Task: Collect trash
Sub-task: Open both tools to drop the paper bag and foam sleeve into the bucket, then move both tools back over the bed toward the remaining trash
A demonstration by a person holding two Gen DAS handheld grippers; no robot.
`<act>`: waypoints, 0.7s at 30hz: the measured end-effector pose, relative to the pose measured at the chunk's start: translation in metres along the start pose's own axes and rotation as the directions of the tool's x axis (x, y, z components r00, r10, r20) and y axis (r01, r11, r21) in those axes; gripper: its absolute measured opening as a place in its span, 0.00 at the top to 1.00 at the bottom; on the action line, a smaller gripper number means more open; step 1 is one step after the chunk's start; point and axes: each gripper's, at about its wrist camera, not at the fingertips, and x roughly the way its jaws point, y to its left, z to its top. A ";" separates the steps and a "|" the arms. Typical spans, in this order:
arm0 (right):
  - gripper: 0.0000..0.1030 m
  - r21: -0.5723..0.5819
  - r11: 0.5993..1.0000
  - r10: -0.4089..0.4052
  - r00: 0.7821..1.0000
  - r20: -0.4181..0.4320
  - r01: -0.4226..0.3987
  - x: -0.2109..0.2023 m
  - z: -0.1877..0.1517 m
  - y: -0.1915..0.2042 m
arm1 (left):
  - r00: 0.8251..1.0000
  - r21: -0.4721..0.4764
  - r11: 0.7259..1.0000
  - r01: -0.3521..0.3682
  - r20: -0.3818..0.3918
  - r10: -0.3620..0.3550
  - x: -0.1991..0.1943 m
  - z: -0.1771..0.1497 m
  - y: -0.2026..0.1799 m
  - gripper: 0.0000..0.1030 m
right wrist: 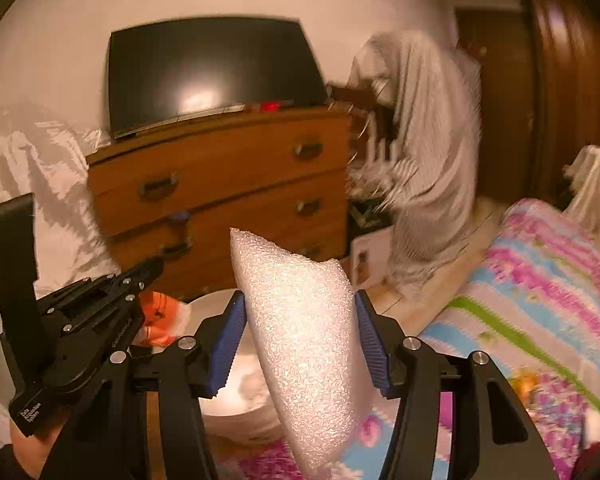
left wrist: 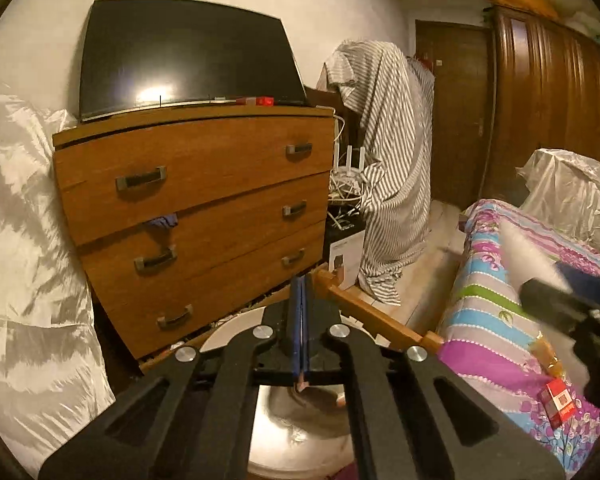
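My right gripper (right wrist: pixel 298 320) is shut on a white foam sheet (right wrist: pixel 304 336), folded and standing up between the blue pads. The foam also shows in the left wrist view (left wrist: pixel 528 256) at the right, above the bed. My left gripper (left wrist: pixel 301 316) is shut, its blue pads pressed together with nothing between them that I can see, above a white bin (left wrist: pixel 300 412). The right wrist view shows the left gripper (right wrist: pixel 152 266) at the left, over the bin (right wrist: pixel 236 400), which holds an orange and white wrapper (right wrist: pixel 162 316). A red packet (left wrist: pixel 558 400) and a yellow wrapper (left wrist: pixel 546 354) lie on the bed.
A wooden chest of drawers (left wrist: pixel 192 208) with a television (left wrist: pixel 184 52) on it stands ahead. A bed with a flowered cover (left wrist: pixel 512 320) is at the right. White plastic sheeting (left wrist: pixel 24 240) is at the left. A striped cloth (left wrist: pixel 388 160) hangs beside the chest.
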 end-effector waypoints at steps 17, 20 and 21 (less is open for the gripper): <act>0.27 0.096 0.988 0.147 0.907 -0.395 -0.119 0.166 -0.008 0.021 | 0.973 -0.142 0.989 0.041 -0.218 -0.072 0.080 -0.007 0.075 0.90; 0.27 0.123 0.983 0.173 0.915 -0.364 -0.137 0.161 -0.008 0.014 | 0.978 -0.150 0.989 0.011 -0.206 -0.042 0.073 -0.008 0.087 0.84; 0.27 0.131 0.981 0.181 0.917 -0.355 -0.143 0.155 -0.008 0.005 | 0.977 -0.143 0.990 0.014 -0.207 -0.043 0.073 -0.008 0.086 0.84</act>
